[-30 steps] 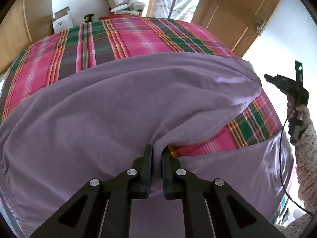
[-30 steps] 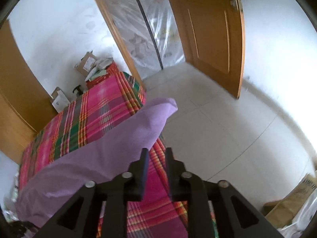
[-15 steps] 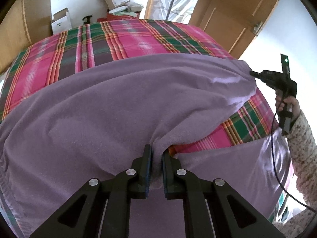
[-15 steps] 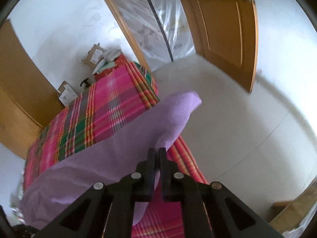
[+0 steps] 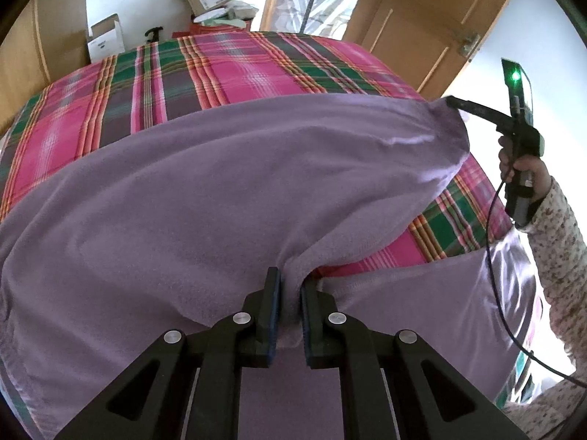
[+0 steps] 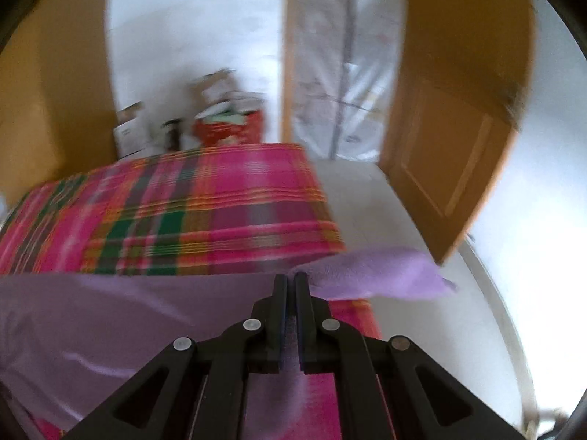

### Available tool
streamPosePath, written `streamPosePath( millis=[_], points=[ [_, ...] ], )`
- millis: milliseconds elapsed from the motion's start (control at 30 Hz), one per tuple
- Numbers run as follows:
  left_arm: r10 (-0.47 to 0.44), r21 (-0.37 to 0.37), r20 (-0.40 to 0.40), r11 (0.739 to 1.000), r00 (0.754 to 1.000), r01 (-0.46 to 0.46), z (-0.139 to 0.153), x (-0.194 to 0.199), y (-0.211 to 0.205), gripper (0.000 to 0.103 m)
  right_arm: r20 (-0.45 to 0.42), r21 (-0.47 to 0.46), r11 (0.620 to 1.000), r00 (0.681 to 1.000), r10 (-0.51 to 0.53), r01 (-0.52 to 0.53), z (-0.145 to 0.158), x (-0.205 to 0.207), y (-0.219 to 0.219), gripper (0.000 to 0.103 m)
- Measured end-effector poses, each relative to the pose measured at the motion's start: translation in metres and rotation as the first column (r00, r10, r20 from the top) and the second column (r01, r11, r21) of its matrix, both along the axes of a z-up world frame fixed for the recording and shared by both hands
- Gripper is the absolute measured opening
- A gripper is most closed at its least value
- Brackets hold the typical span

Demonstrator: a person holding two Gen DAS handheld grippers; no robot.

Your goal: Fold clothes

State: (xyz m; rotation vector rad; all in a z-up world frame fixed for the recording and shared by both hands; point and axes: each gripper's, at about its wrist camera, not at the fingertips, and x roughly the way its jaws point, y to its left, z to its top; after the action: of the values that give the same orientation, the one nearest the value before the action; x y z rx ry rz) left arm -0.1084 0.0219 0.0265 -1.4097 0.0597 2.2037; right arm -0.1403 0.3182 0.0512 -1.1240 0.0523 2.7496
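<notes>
Plaid bedspread (image 5: 234, 69) fills upper frame | purple garment (image 5: 205, 198) soft, limp, light; hold at edges | left gripper (image 5: 290, 293) and right gripper (image 6: 290, 286) jaws each pinching its cloth.

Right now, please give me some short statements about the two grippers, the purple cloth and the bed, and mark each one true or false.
1. The left gripper is shut on the purple cloth. True.
2. The right gripper is open and holds nothing. False: it is shut on a corner of the cloth.
3. The cloth lies over a plaid bedspread. True.
4. The bedspread is plain white. False: it is pink and green plaid.
5. The wooden door behind the bed stands open. True.
</notes>
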Motion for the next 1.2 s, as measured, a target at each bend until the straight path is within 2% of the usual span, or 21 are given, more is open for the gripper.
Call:
streamPosePath(
  millis=[167,267,433,600,767,867,900,1033,1133,1200],
  points=[
    [0.01,0.006,0.005,1.0,1.0,-0.01,-0.001,0.001,-0.001,0.011,0.017,-0.067,0.987,0.989,0.147,-0.145,-0.003,-0.008,-0.025,0.005],
    [0.013,0.009,0.008,1.0,1.0,-0.013,-0.002,0.001,-0.001,0.011,0.054,-0.153,0.966,0.974,0.219,-0.208,-0.009,-0.011,-0.031,0.008],
    [0.018,0.01,0.012,1.0,1.0,-0.018,-0.002,-0.001,-0.001,0.011,0.043,-0.26,0.944,0.974,0.222,-0.204,-0.003,0.002,-0.012,0.011],
    [0.022,0.016,0.014,1.0,1.0,-0.022,-0.003,-0.001,-0.002,0.011,-0.032,-0.366,0.921,0.991,0.132,-0.134,0.015,0.026,0.029,0.017],
    [0.026,0.014,0.015,1.0,1.0,-0.026,-0.002,0.0,0.0,0.011,0.002,-0.379,0.924,0.999,-0.042,0.039,0.009,0.046,0.067,0.022],
    [0.027,0.014,0.015,1.0,1.0,-0.028,-0.001,-0.001,0.0,0.01,0.047,-0.397,0.915,0.997,-0.064,0.077,-0.008,0.057,0.079,0.035],
    [0.028,0.014,0.016,1.0,0.999,-0.028,-0.001,-0.001,-0.001,0.011,0.062,-0.387,0.919,0.996,-0.056,0.076,-0.015,0.059,0.077,0.041],
    [0.031,0.012,0.019,0.999,0.999,-0.031,-0.001,-0.002,0.0,0.011,0.025,-0.352,0.935,0.998,0.056,-0.043,-0.023,0.062,0.057,0.045],
    [0.034,0.009,0.022,0.999,0.999,-0.034,-0.001,-0.003,0.0,0.011,0.044,-0.228,0.97,0.994,0.101,-0.089,-0.025,0.054,0.036,0.047],
    [0.035,0.006,0.022,0.999,0.999,-0.035,-0.002,-0.003,0.001,0.011,0.063,-0.174,0.981,0.993,0.095,-0.083,-0.027,0.048,0.031,0.044]
  ],
)
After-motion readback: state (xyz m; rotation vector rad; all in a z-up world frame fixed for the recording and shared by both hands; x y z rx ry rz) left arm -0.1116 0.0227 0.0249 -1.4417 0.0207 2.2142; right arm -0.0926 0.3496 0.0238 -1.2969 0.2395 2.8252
